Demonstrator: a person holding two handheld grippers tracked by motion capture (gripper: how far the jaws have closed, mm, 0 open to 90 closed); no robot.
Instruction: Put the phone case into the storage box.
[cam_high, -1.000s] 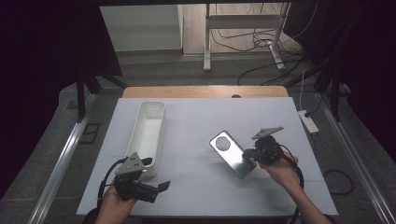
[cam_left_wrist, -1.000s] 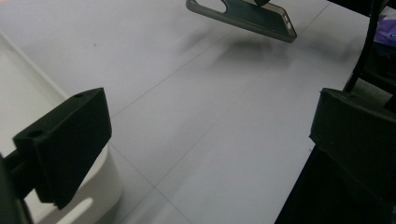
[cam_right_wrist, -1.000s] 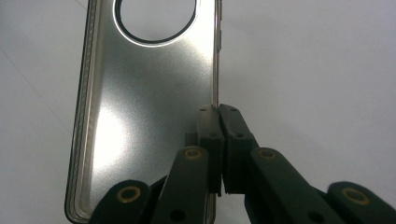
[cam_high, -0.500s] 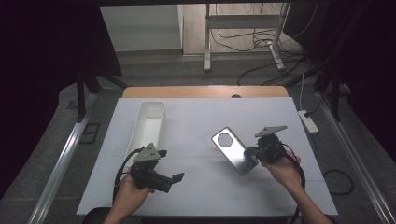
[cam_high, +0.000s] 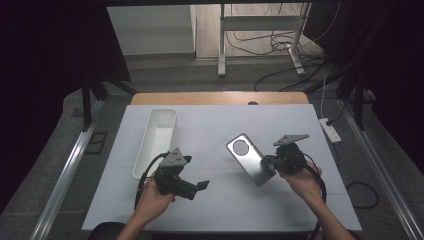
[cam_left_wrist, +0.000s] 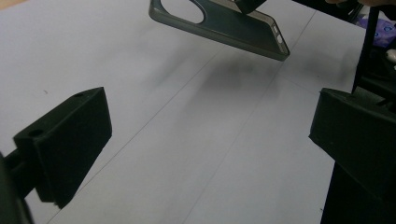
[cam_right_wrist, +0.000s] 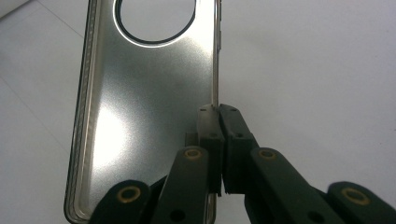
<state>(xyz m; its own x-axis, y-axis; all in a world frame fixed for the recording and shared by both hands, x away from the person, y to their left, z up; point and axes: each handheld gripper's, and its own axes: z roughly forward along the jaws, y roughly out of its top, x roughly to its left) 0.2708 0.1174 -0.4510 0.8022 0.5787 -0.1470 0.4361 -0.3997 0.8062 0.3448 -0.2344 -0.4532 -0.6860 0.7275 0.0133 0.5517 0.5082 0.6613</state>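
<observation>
While pinched at one long edge, the phone case (cam_high: 250, 160) hangs above the white table (cam_high: 220, 130), right of centre.
Right gripper (cam_right_wrist: 218, 122) is clenched on its side wall; case's lower end is cut off in the right gripper view. Left gripper (cam_high: 199, 186) gapes wide, empty, near the white bin (cam_high: 156, 140).

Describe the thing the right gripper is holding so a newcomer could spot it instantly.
On the white table, look right of centre, away from the long white bin at the left. There the right gripper is shut on one side wall of a phone case, holding it just above the table. It is the flat grey rectangle with a large round camera hole at its far end.
</observation>
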